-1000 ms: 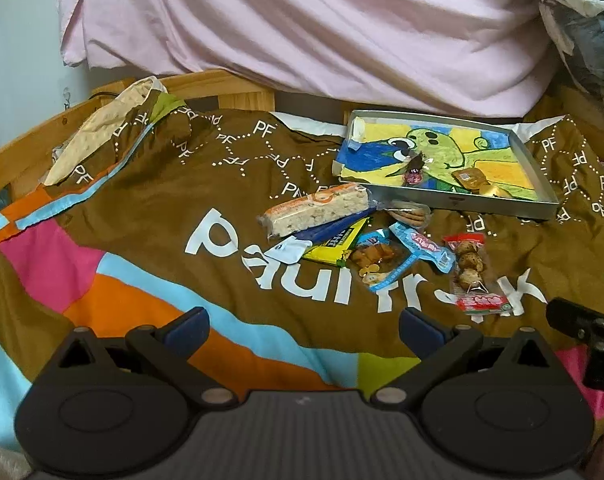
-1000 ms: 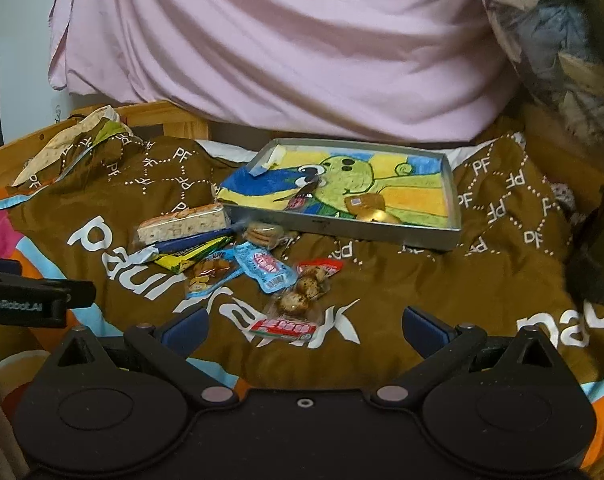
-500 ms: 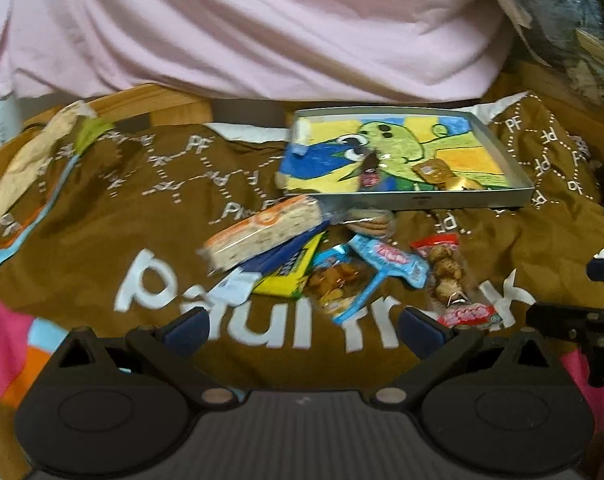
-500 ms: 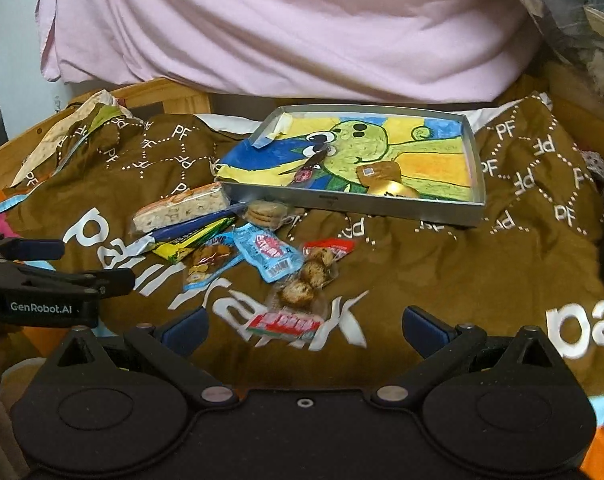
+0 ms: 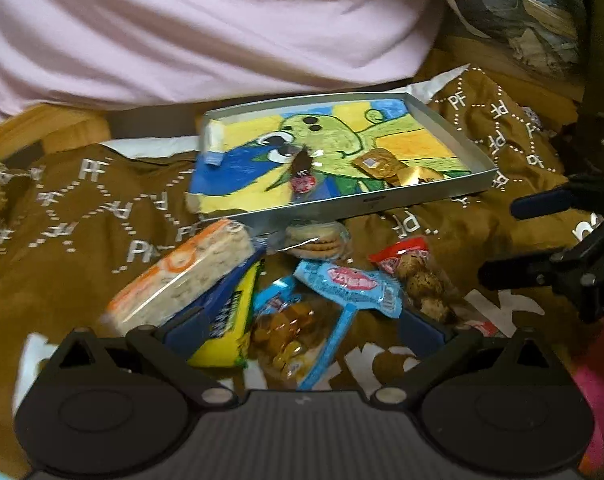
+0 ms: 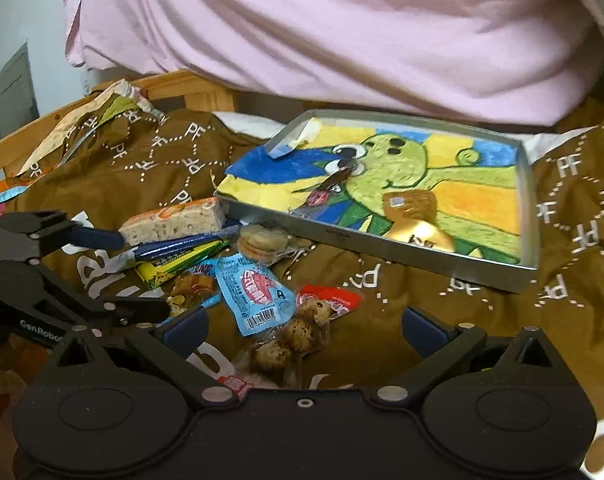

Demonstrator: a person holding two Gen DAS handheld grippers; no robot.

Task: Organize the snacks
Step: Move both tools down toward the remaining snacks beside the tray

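In the right wrist view alone, the left hand-held gripper (image 6: 142, 276) gapes beside the snacks (image 6: 258, 292).

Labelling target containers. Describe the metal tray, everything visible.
The metal tray is a shallow silver rectangle with low upright walls, lined with a crayon-style drawing of a green cartoon creature on blue and yellow. It rests slightly tilted on the brown printed blanket. Inside lie a gold wrapped snack and a dark slim packet. A cookie pack sits against its near wall.
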